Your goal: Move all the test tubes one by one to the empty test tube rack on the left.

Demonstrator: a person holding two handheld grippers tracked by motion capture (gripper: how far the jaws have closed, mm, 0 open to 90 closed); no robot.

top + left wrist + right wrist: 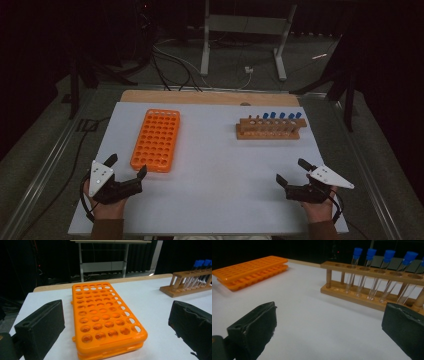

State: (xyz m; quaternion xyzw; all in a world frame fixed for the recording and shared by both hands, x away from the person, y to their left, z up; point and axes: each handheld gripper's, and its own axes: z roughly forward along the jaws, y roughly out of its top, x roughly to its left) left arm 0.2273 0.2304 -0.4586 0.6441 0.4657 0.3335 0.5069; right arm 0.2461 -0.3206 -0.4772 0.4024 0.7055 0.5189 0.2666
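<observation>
An empty orange tube rack lies flat on the left half of the white table top. A wooden rack at the right rear holds several clear tubes with blue caps. My left gripper rests near the front left, just short of the orange rack, open with nothing between its jaws. My right gripper sits at the front right, open and empty, facing the wooden rack and its blue-capped tubes.
The white sheet covers a wooden table whose bare far edge shows behind it. Beyond stand a grey metal frame and cables on a dark floor. A metal rail runs along the left side.
</observation>
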